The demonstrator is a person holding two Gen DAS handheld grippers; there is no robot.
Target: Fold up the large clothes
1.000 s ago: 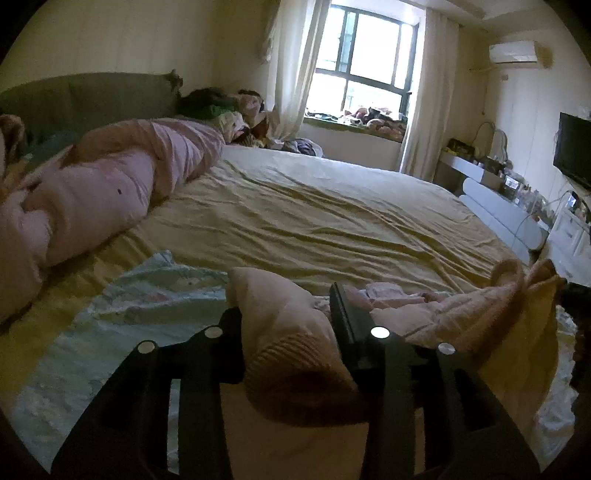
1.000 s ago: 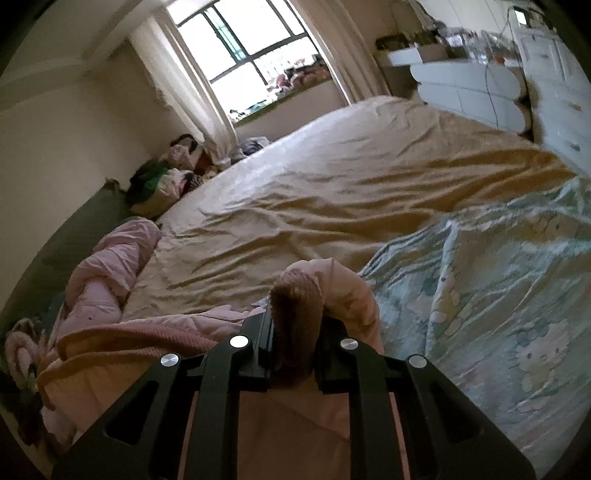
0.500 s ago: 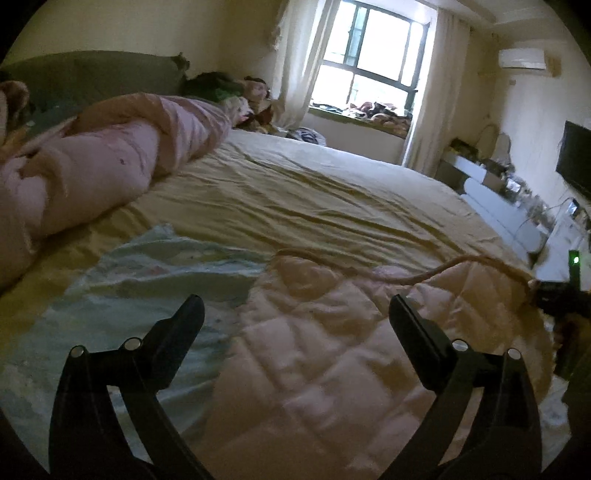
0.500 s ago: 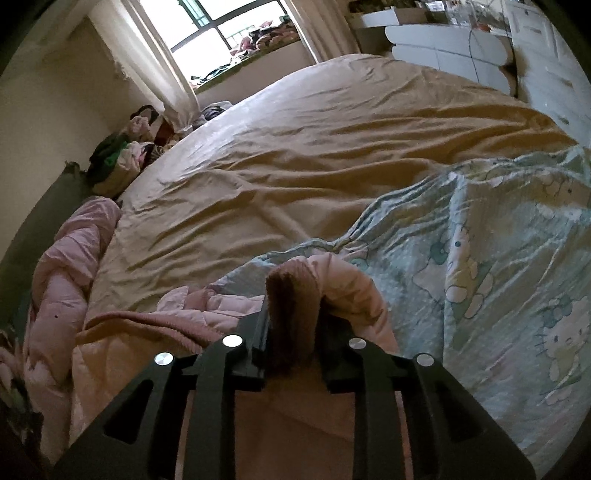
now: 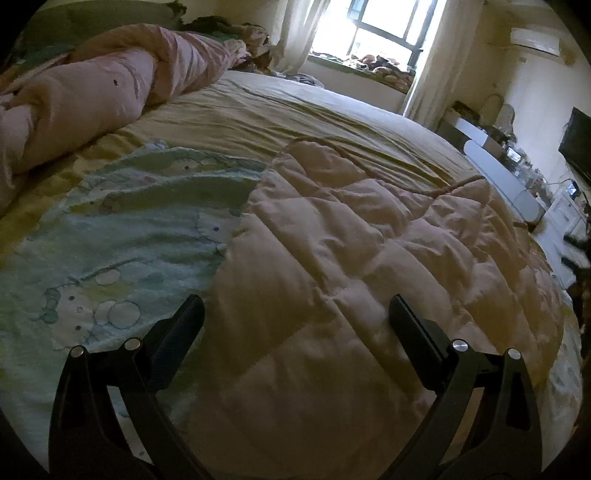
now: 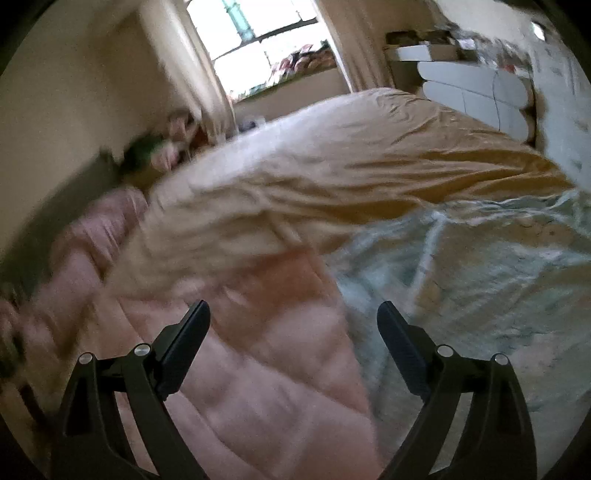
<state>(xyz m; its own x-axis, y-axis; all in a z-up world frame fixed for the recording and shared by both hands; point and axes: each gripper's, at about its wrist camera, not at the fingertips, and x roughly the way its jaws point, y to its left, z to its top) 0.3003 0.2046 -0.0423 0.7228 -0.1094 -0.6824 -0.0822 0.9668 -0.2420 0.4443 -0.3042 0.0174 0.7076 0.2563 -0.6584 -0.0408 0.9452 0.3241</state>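
Observation:
A pink quilted garment lies spread on the bed, half over a pale blue cartoon-print blanket. My left gripper hovers open just above the garment, nothing between its fingers. In the blurred right wrist view the same pink garment lies below my right gripper. Its jaws are opening and stand wide, with the fabric under them and not pinched. The blue blanket lies to its right.
A yellow sheet covers the bed. A rolled pink duvet runs along the left side by the headboard. Clothes are piled near the window. White drawers and a dark screen stand past the bed's right edge.
Both grippers have let go of the bunched pink garment and opened wide, the left first, then the right. The garment now lies flat. The left gripper has sunk toward it.

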